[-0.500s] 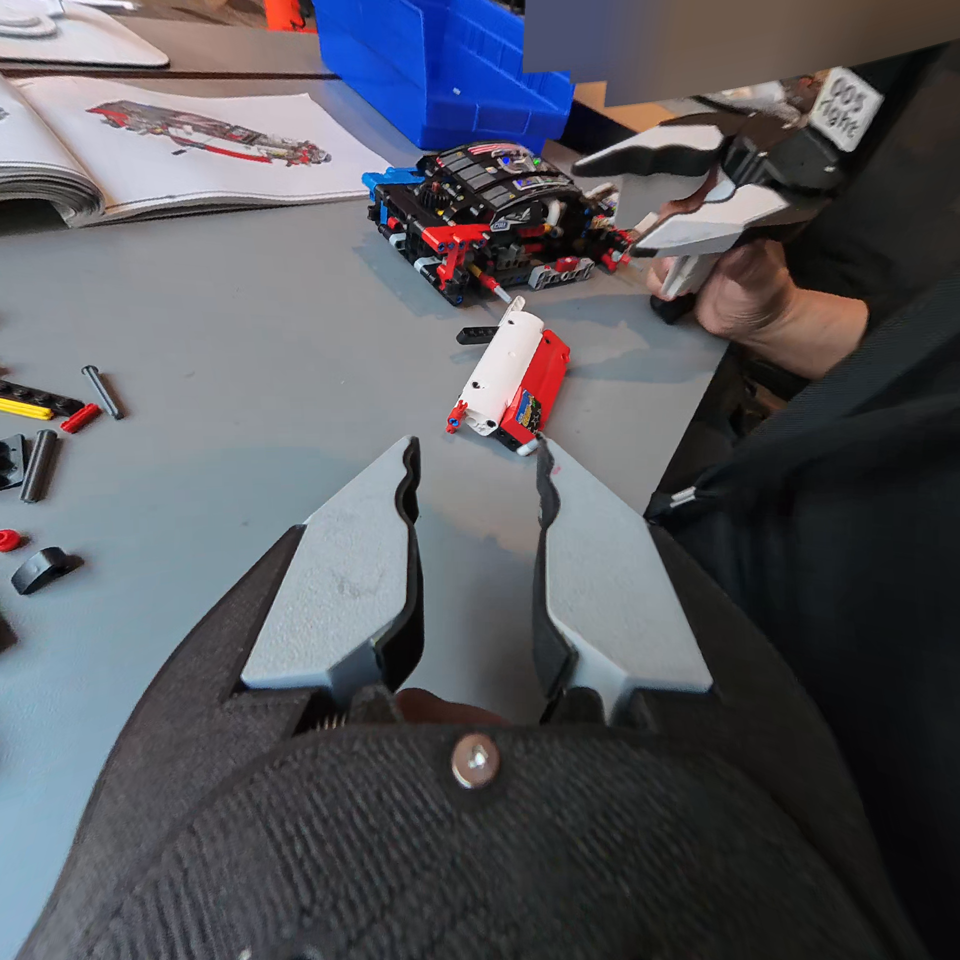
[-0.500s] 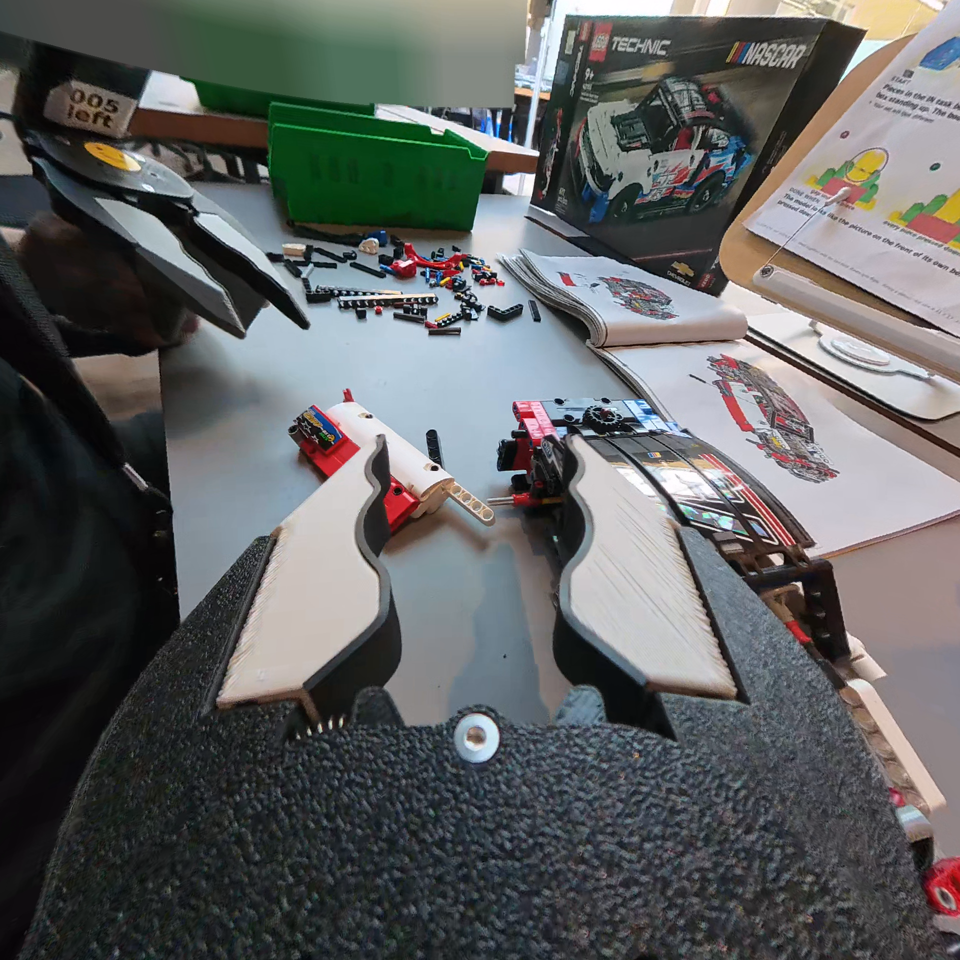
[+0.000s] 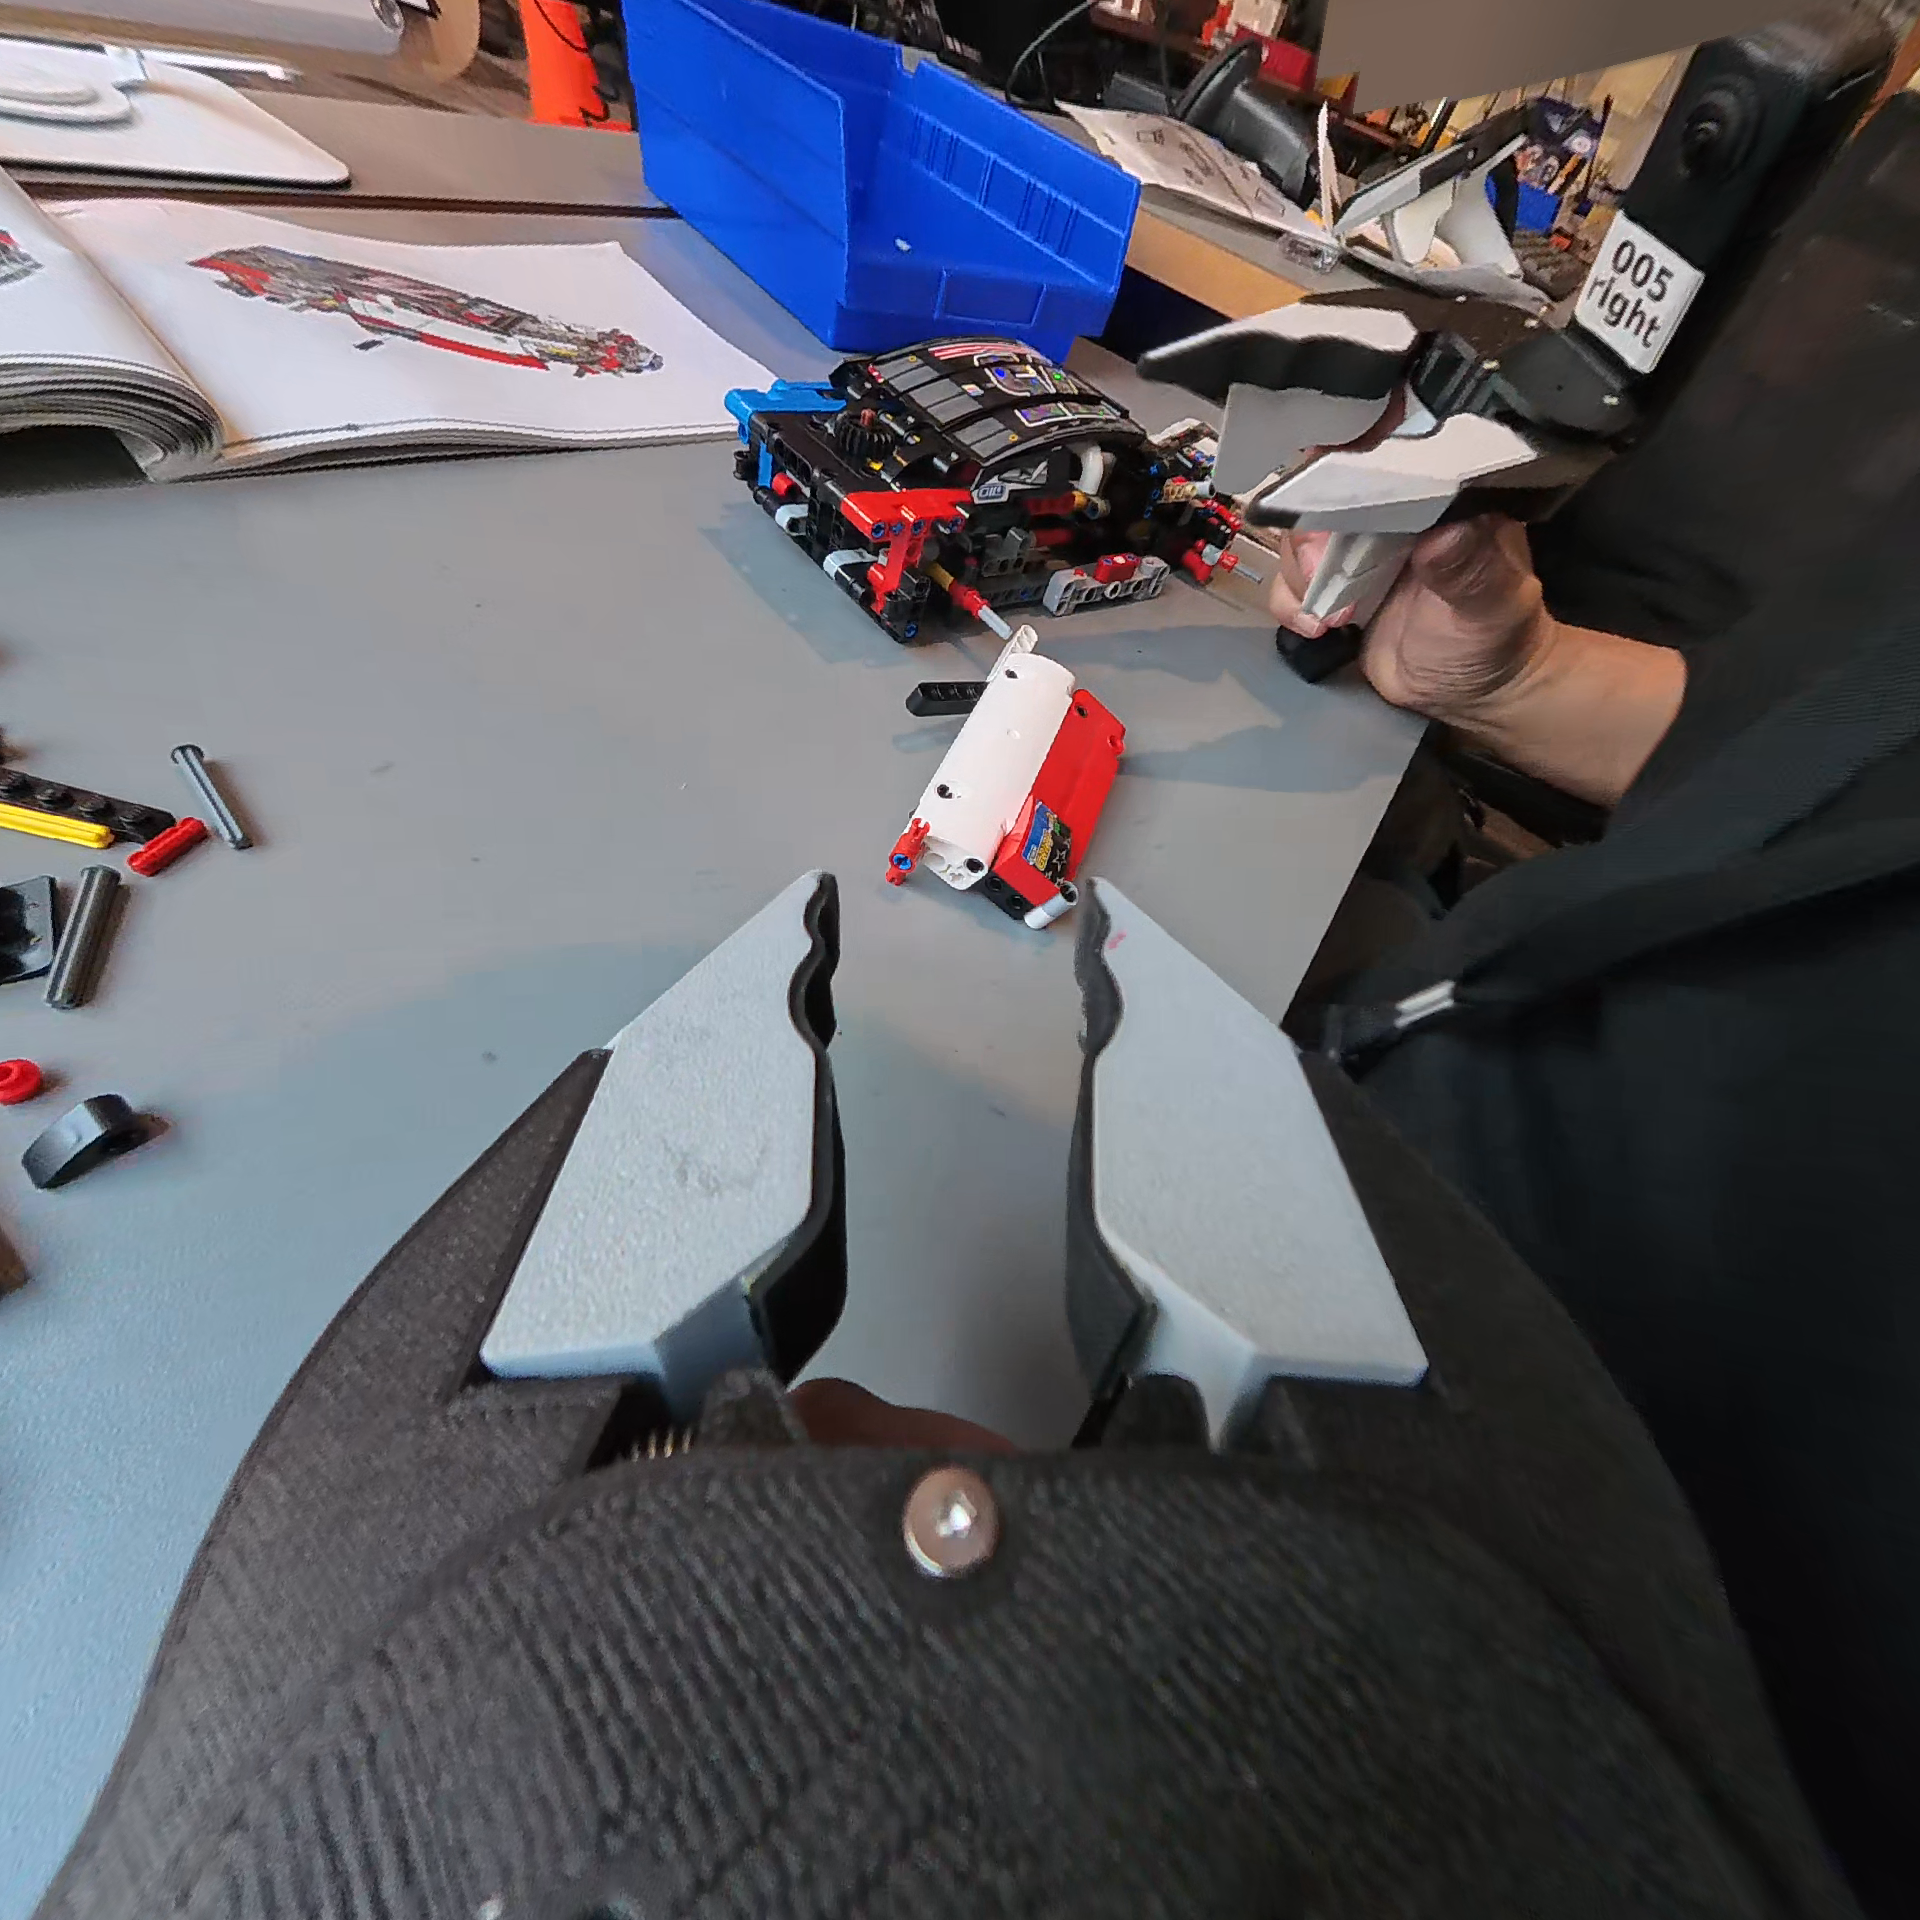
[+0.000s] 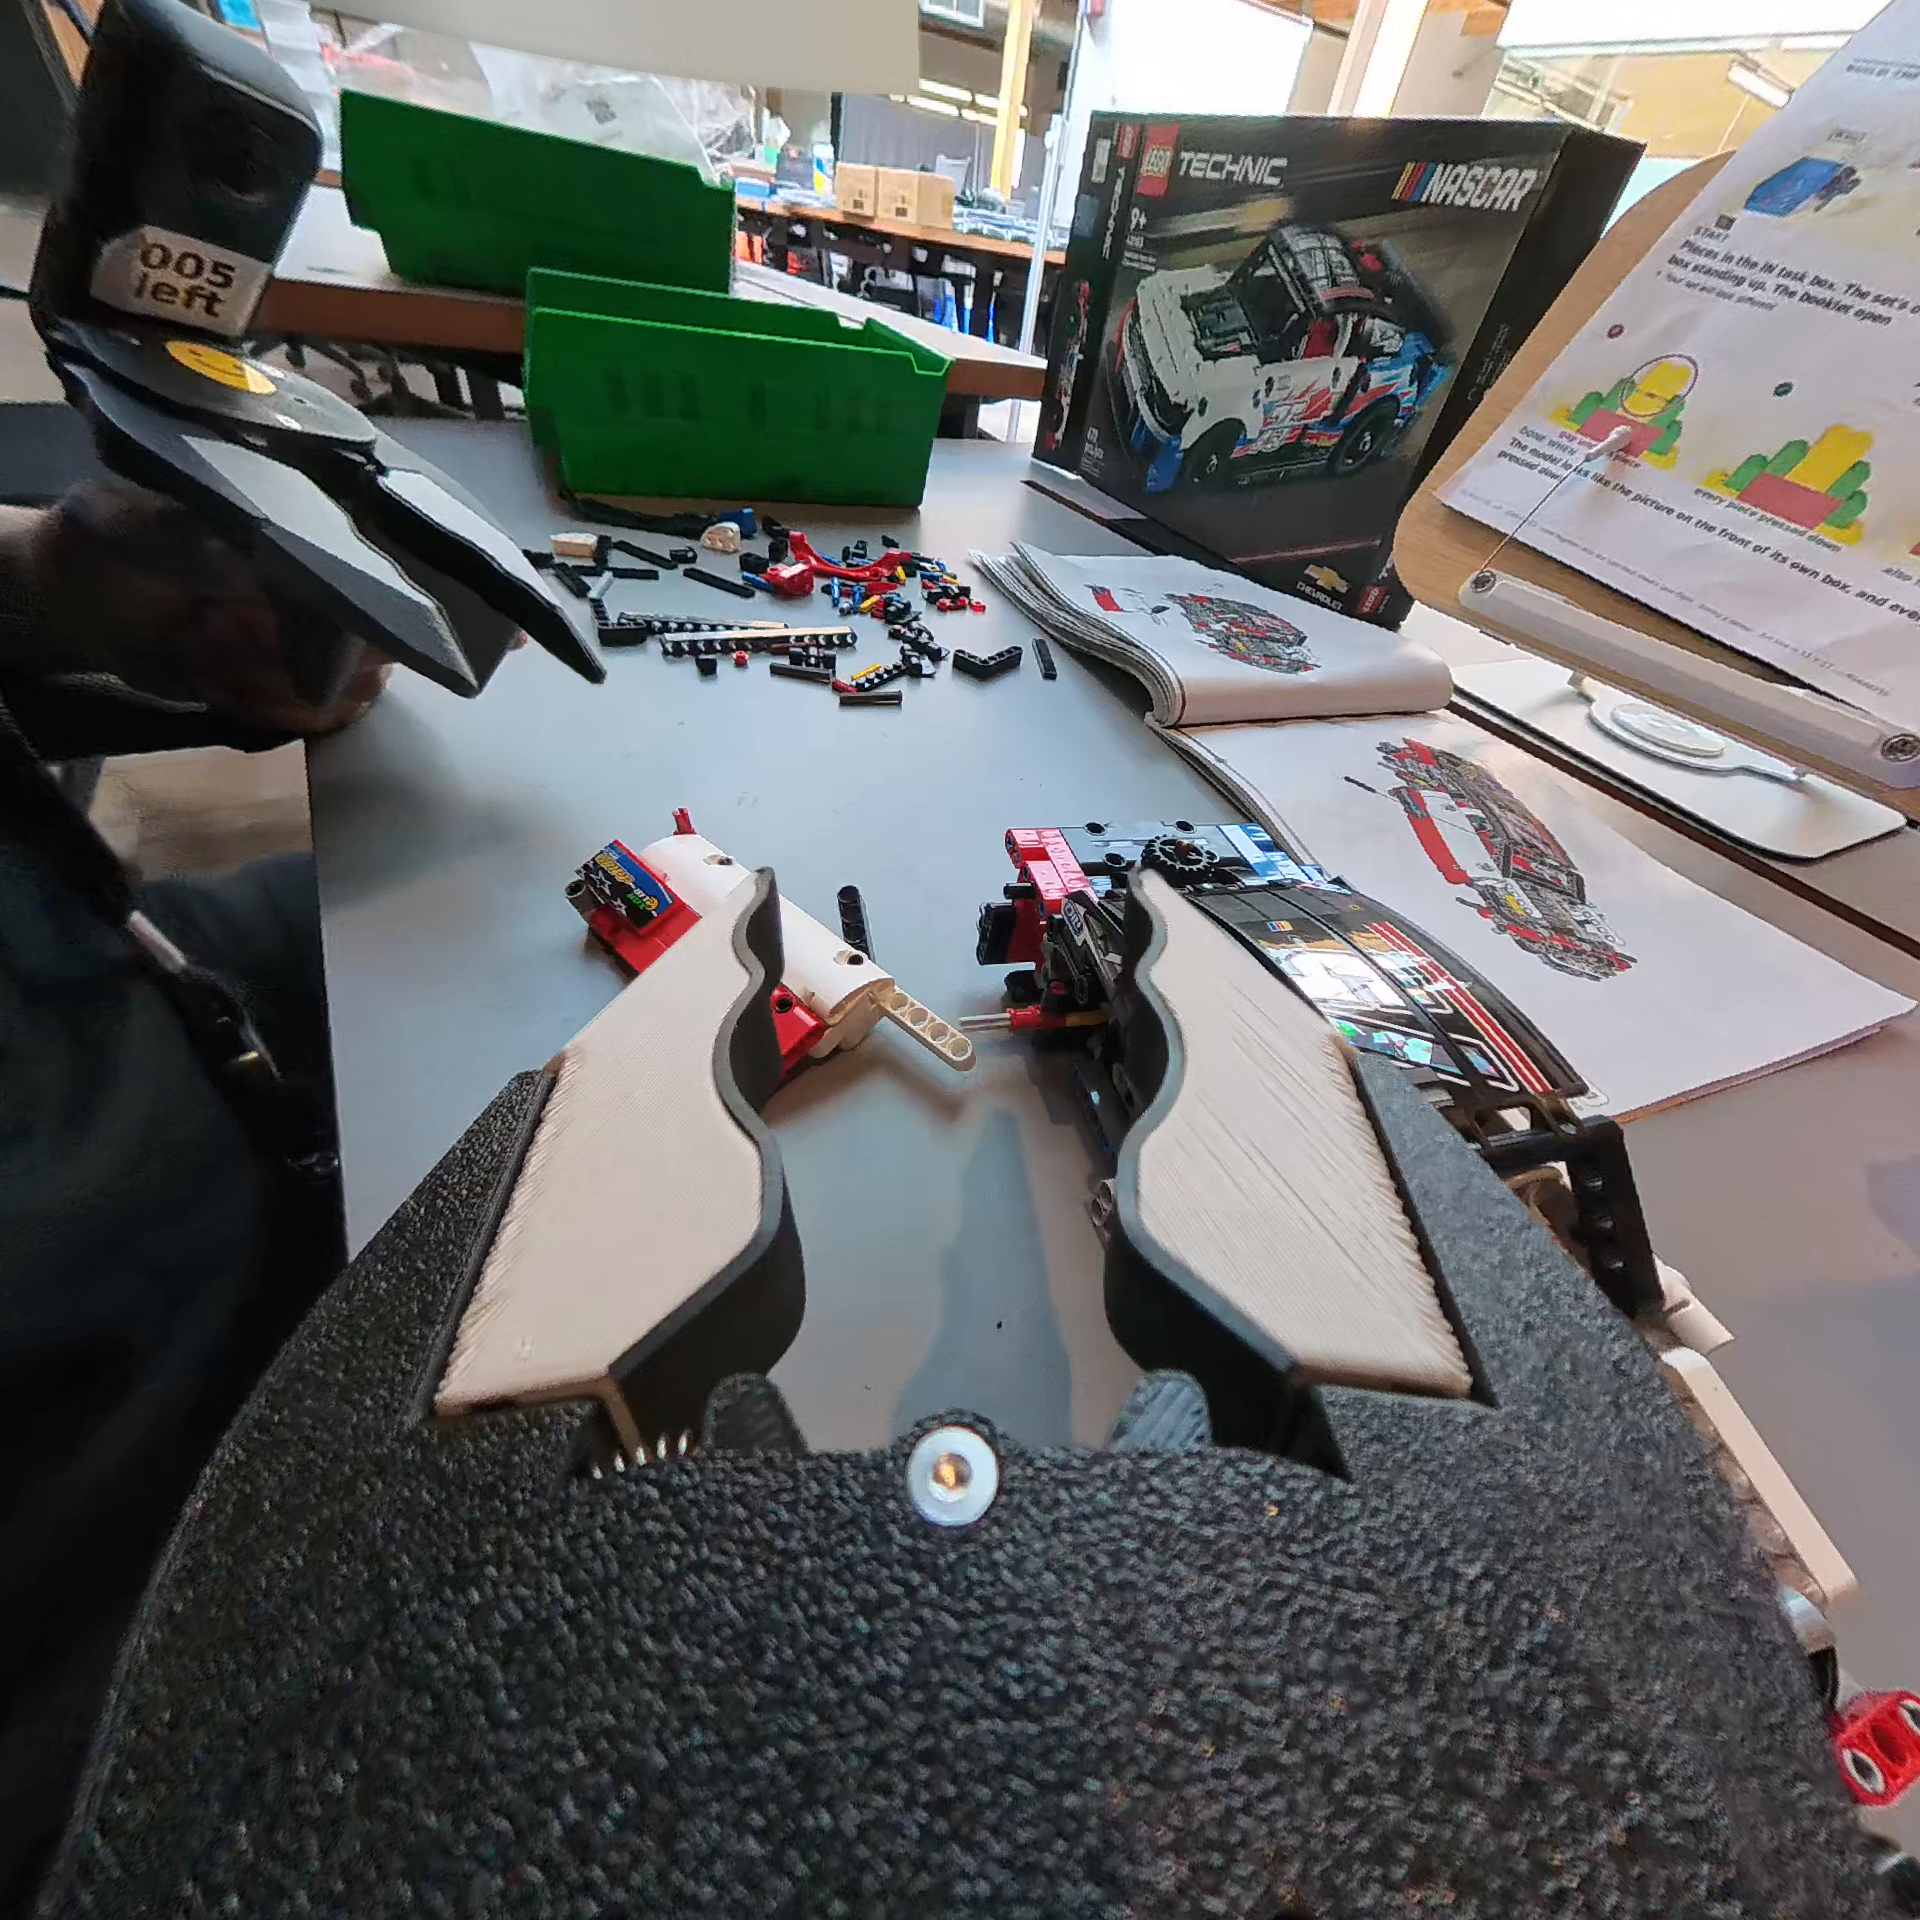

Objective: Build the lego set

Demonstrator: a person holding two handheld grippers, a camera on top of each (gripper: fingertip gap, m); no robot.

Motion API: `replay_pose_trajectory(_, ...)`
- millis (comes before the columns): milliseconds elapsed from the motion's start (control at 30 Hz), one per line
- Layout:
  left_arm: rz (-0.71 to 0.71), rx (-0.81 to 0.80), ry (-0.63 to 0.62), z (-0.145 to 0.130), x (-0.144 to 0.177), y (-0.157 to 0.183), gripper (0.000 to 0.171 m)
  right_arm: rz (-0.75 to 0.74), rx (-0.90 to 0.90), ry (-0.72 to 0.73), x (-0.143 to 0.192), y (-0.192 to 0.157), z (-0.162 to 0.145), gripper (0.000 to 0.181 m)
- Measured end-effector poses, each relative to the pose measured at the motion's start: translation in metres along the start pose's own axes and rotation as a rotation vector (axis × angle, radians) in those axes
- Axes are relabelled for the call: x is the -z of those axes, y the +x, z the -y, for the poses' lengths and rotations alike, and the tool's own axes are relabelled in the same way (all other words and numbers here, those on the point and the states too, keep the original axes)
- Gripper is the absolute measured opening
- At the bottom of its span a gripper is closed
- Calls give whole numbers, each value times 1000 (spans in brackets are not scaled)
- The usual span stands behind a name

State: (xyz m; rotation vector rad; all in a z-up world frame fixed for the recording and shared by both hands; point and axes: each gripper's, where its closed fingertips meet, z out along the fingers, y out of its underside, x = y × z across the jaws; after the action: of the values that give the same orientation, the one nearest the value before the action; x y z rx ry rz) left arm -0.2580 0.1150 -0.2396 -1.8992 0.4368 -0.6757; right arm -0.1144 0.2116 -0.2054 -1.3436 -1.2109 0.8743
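Near the table's [image 3: 416, 644] edge, both tongs, left [image 3: 951, 914] and right [image 4: 951, 894], gape wide, holding nothing. Judged step: fetching the red-and-white panel [image 3: 1013, 790] for the half-built car [image 3: 966, 478]; next, close squarely across it.

Left gripper [image 3: 951, 914]: jaws spread wide, nothing between them, grey fingers [image 3: 707, 1122] pointing toward 12 o'clock in the left wrist view, held low. Seen again at 10 o'clock in the right wrist view [image 4: 520, 644], tilted downward. Right gripper [image 4: 951, 914]: jaws wide apart, empty, white fingers [image 4: 644, 1153] aimed at 12 o'clock. Also visible at 2 o'clock in the left wrist view [image 3: 1205, 436], gripped from below by a bare hand [image 3: 1455, 613], dark sleeve behind.
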Motion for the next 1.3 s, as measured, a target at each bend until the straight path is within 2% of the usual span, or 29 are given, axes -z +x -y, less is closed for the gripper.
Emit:
replay_pose_trajectory(200, -3, -8, -42, -5, -4, 2, 42, -9, 9, 25, 2, 0, 4, 63)
replay_pose_trajectory(400, 28, -30, -93, -11, -9, 1, 50, 56, -20, 34, 3, -5, 5, 50)
replay_pose_trajectory(600, 19, -58, -151, -18, -16, 5, 59, 119, 19, -4, 0, -18, 0, 49)
replay_pose_trajectory(700, -18, -70, -183, -19, -24, 14, 68, 184, 18, -75, -4, -28, -10, 49)
replay_pose_trajectory(800, -70, -112, -265, -27, -35, 25, 78, 247, 13, -190, -10, -39, -25, 49)
replay_pose_trajectory(867, -51, -207, -299, -26, -40, 25, 80, 237, 30, -264, -16, -40, -36, 46)
replay_pose_trajectory(933, 16, -347, -295, -16, -42, 15, 77, 237, 46, -288, -18, -42, -39, 37)
replay_pose_trajectory(967, 20, -362, -305, -14, -44, 13, 77, 239, 37, -293, -19, -41, -40, 36)
replay_pose_trajectory(1067, -11, -359, -360, -20, -54, 11, 82, 270, -22, -335, -22, -41, -45, 53)
replay_pose_trajectory(1200, -32, -440, -438, -35, -67, 12, 84, 306, 0, -394, -29, -44, -53, 65)
replay_pose_trajectory(1300, -38, -473, -432, -35, -75, 16, 60, 308, 42, -420, -36, -47, -57, 67)
